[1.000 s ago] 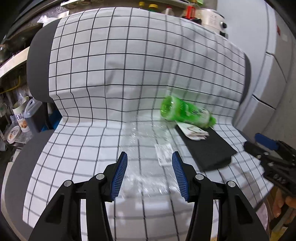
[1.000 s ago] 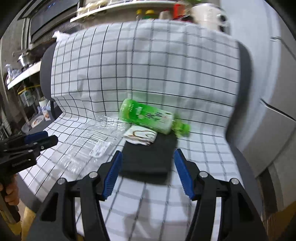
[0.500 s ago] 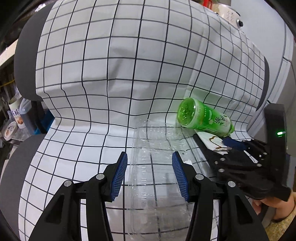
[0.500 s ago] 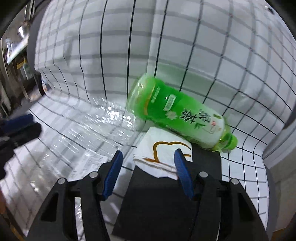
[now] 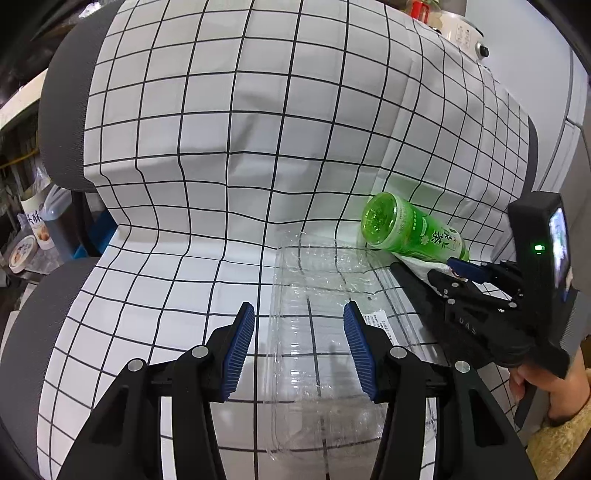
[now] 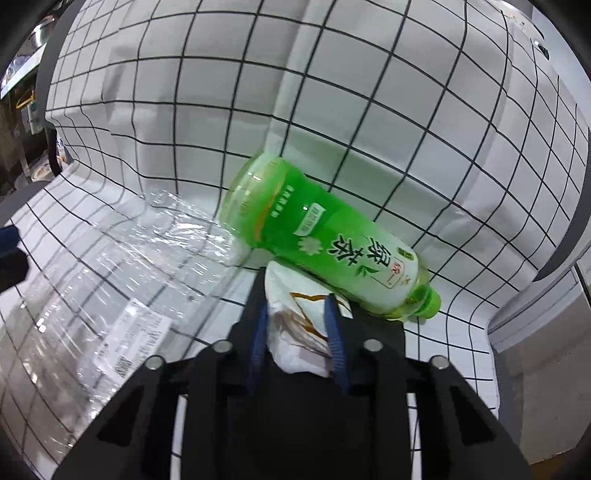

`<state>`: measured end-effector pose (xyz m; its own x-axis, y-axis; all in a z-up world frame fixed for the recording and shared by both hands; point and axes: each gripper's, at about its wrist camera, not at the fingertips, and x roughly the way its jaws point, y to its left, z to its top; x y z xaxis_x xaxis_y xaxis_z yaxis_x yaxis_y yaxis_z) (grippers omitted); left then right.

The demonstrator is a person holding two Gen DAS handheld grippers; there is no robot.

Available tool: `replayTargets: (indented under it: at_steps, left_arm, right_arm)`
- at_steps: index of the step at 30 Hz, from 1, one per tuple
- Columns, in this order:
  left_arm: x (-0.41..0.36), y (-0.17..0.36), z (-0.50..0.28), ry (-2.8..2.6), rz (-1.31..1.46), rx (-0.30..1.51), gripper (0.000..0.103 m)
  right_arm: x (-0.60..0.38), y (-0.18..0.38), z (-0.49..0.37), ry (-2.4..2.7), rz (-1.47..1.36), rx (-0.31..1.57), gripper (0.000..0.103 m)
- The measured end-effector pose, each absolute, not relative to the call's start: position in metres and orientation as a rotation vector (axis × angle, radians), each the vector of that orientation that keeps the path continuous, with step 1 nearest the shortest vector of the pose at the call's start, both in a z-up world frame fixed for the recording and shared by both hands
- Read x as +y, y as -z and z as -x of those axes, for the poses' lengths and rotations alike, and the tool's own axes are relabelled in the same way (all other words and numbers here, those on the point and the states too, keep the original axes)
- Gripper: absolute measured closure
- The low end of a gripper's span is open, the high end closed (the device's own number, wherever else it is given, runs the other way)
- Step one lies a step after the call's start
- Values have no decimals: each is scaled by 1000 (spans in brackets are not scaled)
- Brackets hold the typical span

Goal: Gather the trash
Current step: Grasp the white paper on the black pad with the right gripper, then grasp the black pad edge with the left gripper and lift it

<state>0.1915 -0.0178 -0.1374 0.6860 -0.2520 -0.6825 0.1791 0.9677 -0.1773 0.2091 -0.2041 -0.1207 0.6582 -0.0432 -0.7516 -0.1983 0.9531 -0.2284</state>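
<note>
Closing right hand-held gripper (image 6: pixel 297 328) on soft, light crumpled paper wrapper (image 6: pixel 295 332) atop black pad near seat's right edge; left hand-held gripper (image 5: pixel 299 341) wide open, empty, over flimsy clear plastic tray (image 5: pixel 325 295).

A white cloth with a black grid (image 5: pixel 221 155) fills most of both views, draped over a grey chair (image 5: pixel 59 122) whose backrest edge shows at the upper left and whose seat edge shows at the lower left. A flat black pad (image 6: pixel 373 332) lies on the cloth at the lower centre of the right wrist view. At the far left of the left wrist view stand a paper cup (image 5: pixel 35 225) and a grey jug (image 5: pixel 59 221), and a white appliance (image 5: pixel 461 33) sits at the upper right.
</note>
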Motion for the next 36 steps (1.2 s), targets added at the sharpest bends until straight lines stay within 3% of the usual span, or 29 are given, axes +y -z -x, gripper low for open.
replayTargets:
  at_steps: [5,13,19,24,36]
  left_arm:
    - [-19,133,-182,241,93,779,51]
    - [-25,120,-161,251,74,761,51]
    - [-52,117,-146,309,42,767,50]
    - [-93,123,-134,398,-24,774,50]
    - [-160,131,-158,453,-130,784,47]
  right_arm:
    - [-198,122,-209,-129,326,838,99]
    - [-241,41,-134,-262,0,674,100]
    - [-289,1,-72,-156,-89,538,100]
    - [-320,-8,-32,49,-60,456,100]
    - [-369,17,-11,94,-178,476,100]
